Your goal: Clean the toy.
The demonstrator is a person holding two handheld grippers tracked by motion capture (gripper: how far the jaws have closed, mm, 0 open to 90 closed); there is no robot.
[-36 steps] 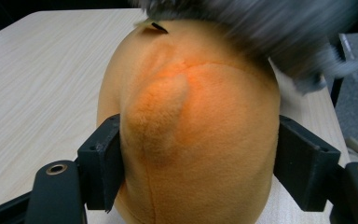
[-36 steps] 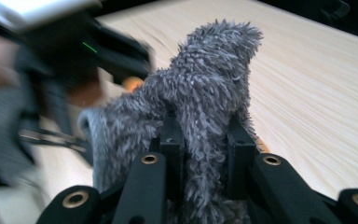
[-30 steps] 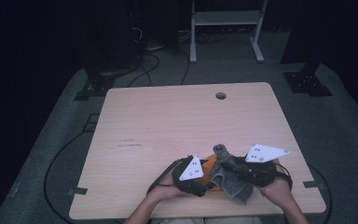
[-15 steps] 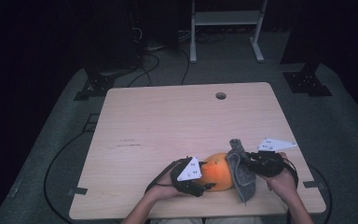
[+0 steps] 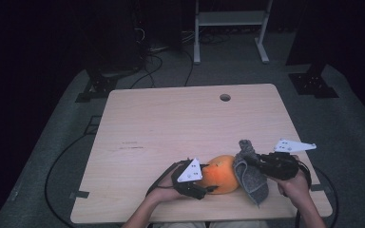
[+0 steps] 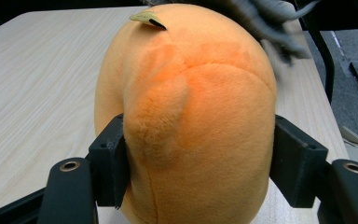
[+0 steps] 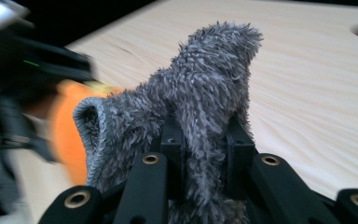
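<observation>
Gripping the orange plush ball (image 5: 222, 173) at the desk's (image 5: 171, 123) six o'clock edge, the left gripper (image 5: 204, 184) stays clamped. The right gripper (image 5: 247, 159) pinches the grey sock (image 5: 252, 178); pulling risks dragging the ball overboard.

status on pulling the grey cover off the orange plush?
Done: the grey fuzzy cover is off the orange plush and hangs beside it. In hand: left gripper clamps the plush, right gripper pinches the cover. Left: probably carrying the cover clear and setting both on the table.
</observation>
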